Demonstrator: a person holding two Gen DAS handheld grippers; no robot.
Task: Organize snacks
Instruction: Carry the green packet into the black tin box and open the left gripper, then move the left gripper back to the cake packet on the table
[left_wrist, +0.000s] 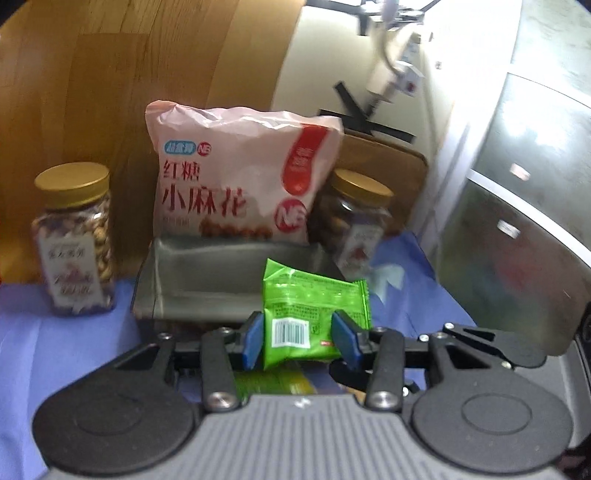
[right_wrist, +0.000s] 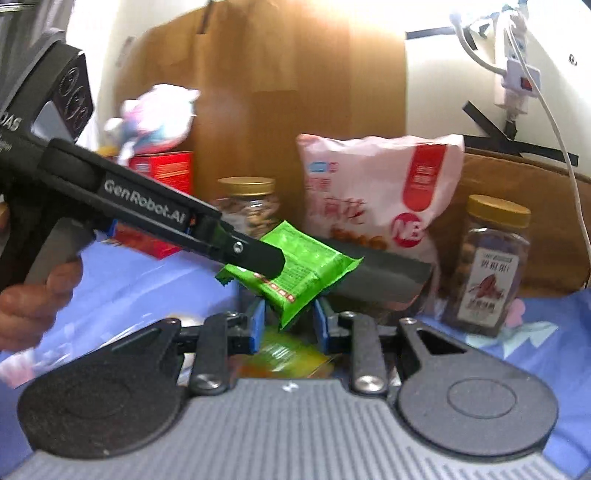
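Left wrist: both tongs (left_wrist: 298, 336) (right_wrist: 288, 320) pinch one green packet (left_wrist: 310, 306) (barcode showing).

Snack layout at the back of the table, seen from both wrist views.
A tray (left_wrist: 236, 280) stands on the cloth (left_wrist: 66, 343); a large bag (left_wrist: 240, 173) stands upright at its rear, flanked by a left jar (left_wrist: 75, 240) and a right jar (left_wrist: 356, 218). Before the tray, a packet (left_wrist: 306, 314) sits between the left gripper (left_wrist: 300, 338) jaws, its lower end also between the right gripper (right_wrist: 289, 320) jaws. A box (right_wrist: 162, 173) lies far left, a plush toy (right_wrist: 155, 114) on it.
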